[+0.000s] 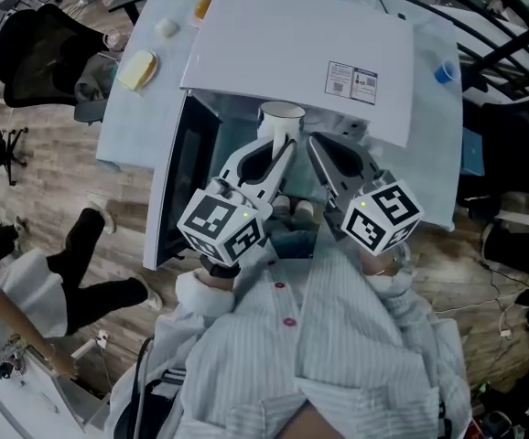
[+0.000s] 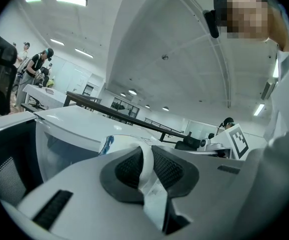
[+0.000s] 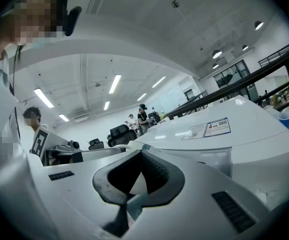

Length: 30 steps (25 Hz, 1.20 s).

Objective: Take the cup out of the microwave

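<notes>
My left gripper is clenched on the white cup's wall at the open microwave's mouth, at my 12 o'clock, with the right gripper slack and empty at the cup's 3 o'clock, so I judge pulling it clear and setting it down remain.

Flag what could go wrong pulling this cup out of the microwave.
1. The left claw pinches only a thin part of the cup; it may tilt or slip.
2. The open door stands close on the left; a sideways swing could clip it.
3. The right claw sits beside the cup and could bump it.
</notes>
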Each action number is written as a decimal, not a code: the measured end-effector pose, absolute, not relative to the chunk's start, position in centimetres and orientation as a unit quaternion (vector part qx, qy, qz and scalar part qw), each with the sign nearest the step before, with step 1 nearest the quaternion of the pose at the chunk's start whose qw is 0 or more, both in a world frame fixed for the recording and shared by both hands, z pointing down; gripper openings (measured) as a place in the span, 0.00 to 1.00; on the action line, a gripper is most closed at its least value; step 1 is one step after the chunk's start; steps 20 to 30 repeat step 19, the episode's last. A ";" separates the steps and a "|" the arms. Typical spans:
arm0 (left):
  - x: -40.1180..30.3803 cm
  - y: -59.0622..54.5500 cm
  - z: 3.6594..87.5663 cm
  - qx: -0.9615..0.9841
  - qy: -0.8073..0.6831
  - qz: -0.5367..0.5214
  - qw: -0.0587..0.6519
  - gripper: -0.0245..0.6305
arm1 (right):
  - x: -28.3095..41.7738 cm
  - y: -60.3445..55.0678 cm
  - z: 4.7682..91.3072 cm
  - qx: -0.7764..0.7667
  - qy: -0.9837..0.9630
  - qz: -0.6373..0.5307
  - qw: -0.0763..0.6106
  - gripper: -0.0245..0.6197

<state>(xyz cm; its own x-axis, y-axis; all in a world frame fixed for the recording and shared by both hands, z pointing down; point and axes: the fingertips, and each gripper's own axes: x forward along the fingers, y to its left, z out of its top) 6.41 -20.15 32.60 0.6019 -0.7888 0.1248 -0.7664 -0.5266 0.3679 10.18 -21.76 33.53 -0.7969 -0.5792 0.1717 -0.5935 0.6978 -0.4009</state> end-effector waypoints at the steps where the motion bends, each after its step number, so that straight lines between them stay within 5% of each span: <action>1: 6.4 -20.1 32.6 0.873 -0.446 -0.028 0.196 0.13 | 10.1 -21.7 33.7 0.317 -0.921 0.224 0.017 0.09; 30: 6.3 -20.0 33.7 0.869 -0.447 -0.014 0.209 0.13 | 9.5 -21.5 34.2 0.307 -0.922 0.236 0.022 0.09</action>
